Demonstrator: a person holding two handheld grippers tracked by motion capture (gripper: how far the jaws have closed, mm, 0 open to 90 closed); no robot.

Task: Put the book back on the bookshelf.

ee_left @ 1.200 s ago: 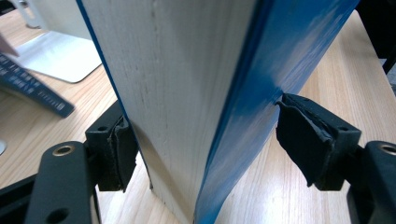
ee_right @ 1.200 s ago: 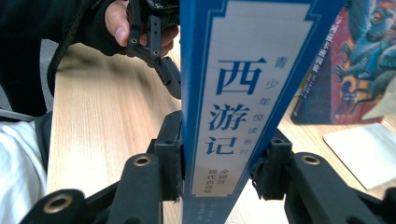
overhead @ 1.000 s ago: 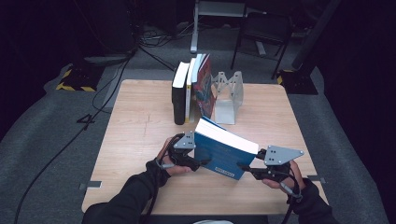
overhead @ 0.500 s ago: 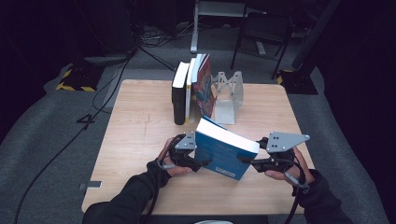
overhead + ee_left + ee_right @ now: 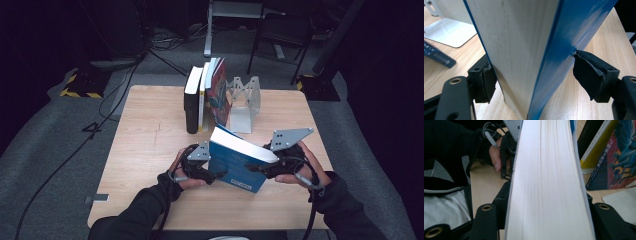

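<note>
Blue book point(image 5: 240, 162) tilted between left tool point(image 5: 202, 167) and right tool point(image 5: 267, 162); both apparently clamping.

Blue book point(image 5: 549, 182) hides right tool pads; cover text unreadable.

Blue-covered book point(image 5: 235, 167) with cream pages; black book point(image 5: 191, 106); pale wooden table point(image 5: 145, 130).

Bright tabletop, dark surroundings, blurry close-ups
</note>
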